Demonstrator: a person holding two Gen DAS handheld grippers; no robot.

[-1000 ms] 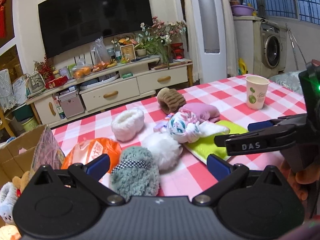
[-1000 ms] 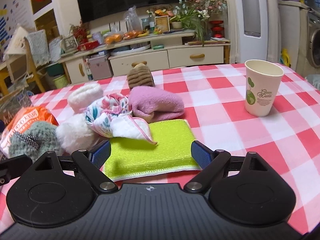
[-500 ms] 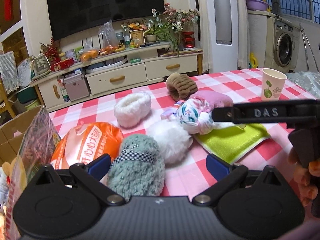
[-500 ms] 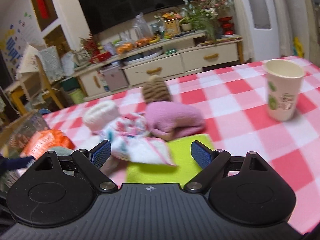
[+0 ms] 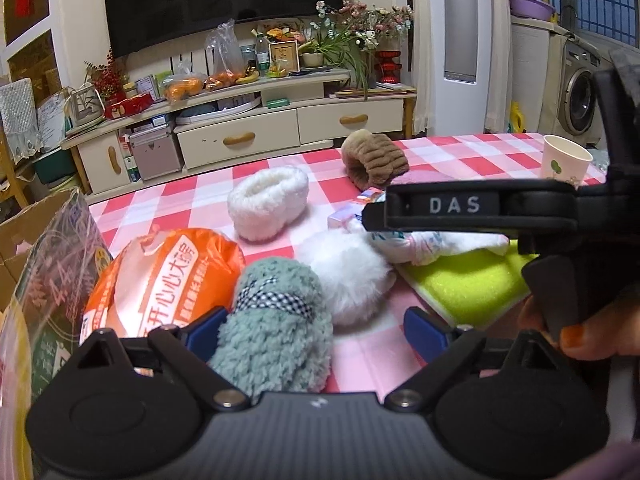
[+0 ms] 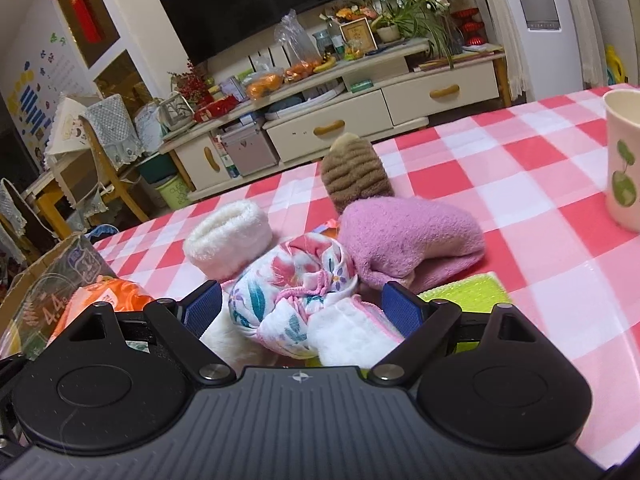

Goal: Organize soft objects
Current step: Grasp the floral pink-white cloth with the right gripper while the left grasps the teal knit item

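Count on the checked table [image 6: 520, 168]: 1 teal fleece bootie [image 5: 276, 320] w/ gingham band, 1 white fluffy ball [image 5: 348, 272], 1 white fleece bootie [image 5: 268, 204], 1 brown ribbed cuff [image 5: 374, 158], 1 pink fleece piece [image 6: 408, 236], 1 floral cloth bundle [image 6: 300, 296], 1 green sponge cloth [image 5: 468, 284], 1 orange printed bag [image 5: 160, 276], 1 paper cup [image 5: 564, 160]. Your left gripper [image 5: 316, 332]: jaws wide but have just been closing in; teal bootie sits between the blue pads, hard against the left one, clear gap to the right one, so no grip yet. Your right gripper [image 6: 302, 308]: jaws wide apart, floral bundle between the pads, no squeeze visible; contact at the left pad can't be told. In the left view its finger crosses over the bundle, w/ your hand [image 5: 580, 336] on the handle.
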